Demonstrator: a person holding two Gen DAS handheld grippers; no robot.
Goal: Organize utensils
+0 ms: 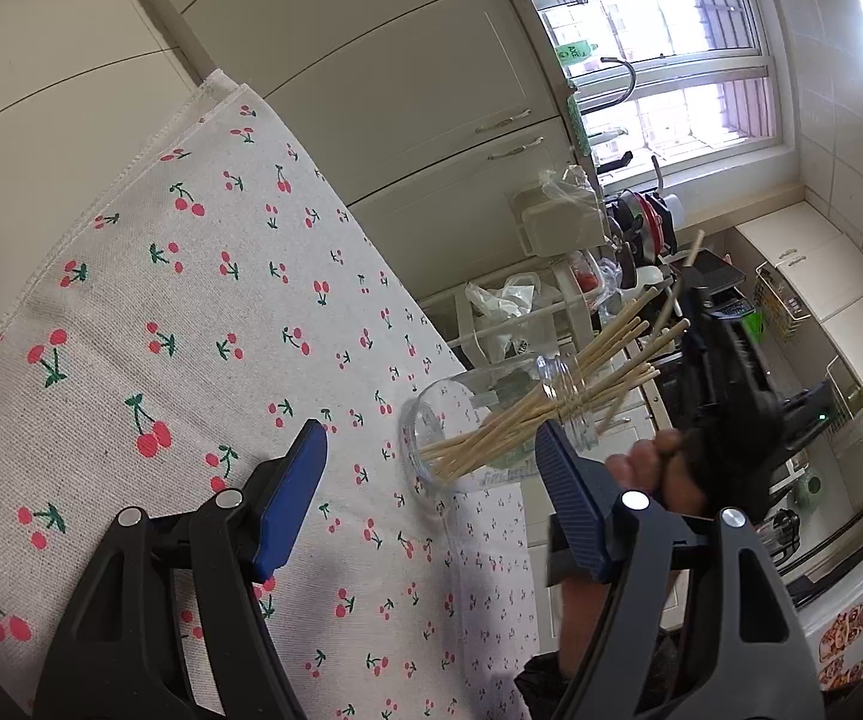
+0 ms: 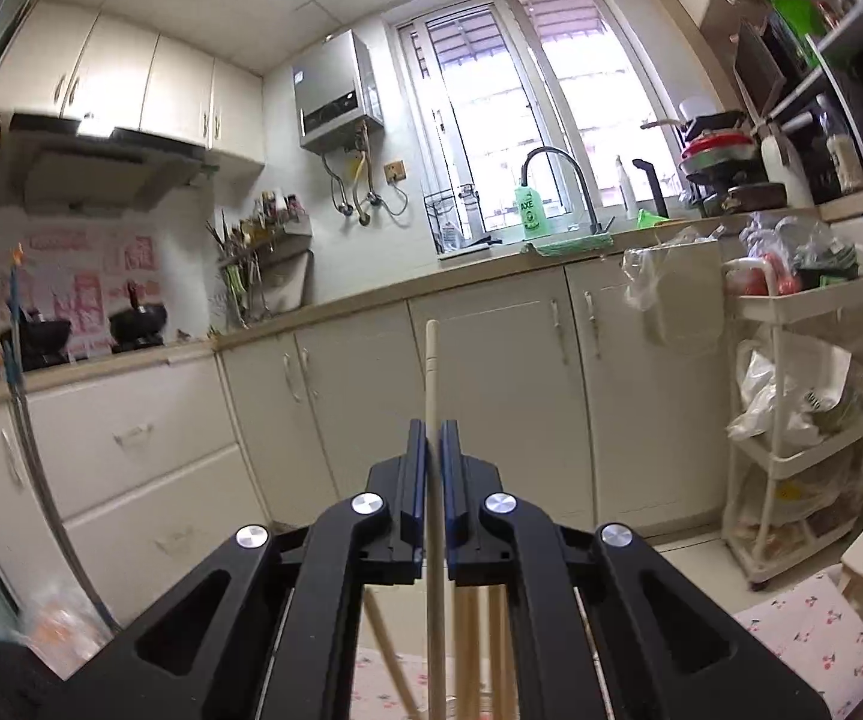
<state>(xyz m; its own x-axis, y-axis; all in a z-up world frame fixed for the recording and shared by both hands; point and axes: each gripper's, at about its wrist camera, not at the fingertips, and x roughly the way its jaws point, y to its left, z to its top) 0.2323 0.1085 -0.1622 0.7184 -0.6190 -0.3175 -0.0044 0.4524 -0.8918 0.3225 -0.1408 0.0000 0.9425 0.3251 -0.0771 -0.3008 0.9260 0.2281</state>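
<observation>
The right claw is pressed together on a single pale chopstick, which runs straight up between the blue pads and pokes well past their tips. Beneath the claw more wooden sticks stand blurred above the cherry-print cloth. Ahead of it lies open air up to the cream cabinet doors.

The left claw stands spread with nothing between its blue pads, held above the same cloth. Just beyond its tips stands a clear glass jar, holding a fanned bundle of light wooden chopsticks that stick out past its mouth. The jar sits near the cloth's far edge, with broad bare cloth on the other side. A hand grips the right claw's black body just past the jar.
</observation>
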